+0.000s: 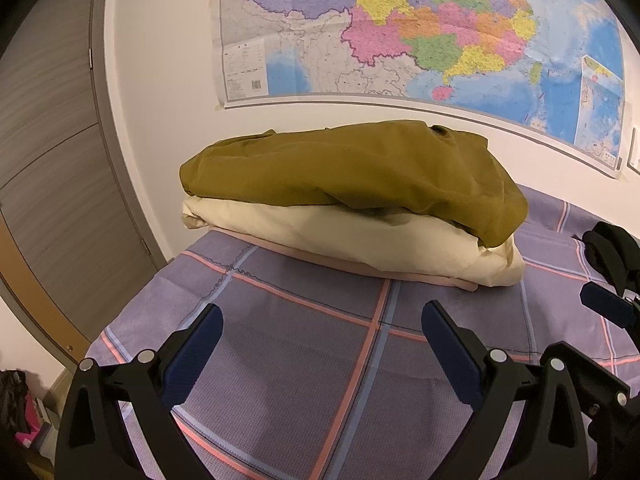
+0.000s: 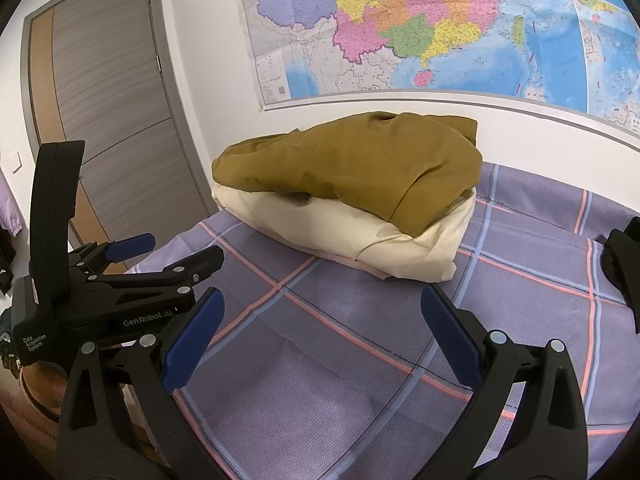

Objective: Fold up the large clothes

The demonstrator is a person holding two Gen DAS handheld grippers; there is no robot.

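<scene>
Olive garment (image 1: 352,176) lies folded atop cream garment (image 1: 360,240) and a thin pink layer (image 1: 400,274), stacked on the bed (image 1: 320,360) at your 12 o'clock, against the wall. Your left claw (image 1: 322,344) and right claw (image 2: 322,336) both gape wide, holding nothing.

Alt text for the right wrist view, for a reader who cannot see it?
A folded olive-green garment lies atop a folded cream garment on a purple plaid bedspread below a colourful wall map. The right gripper is open and empty; the left gripper hovers alongside.
</scene>
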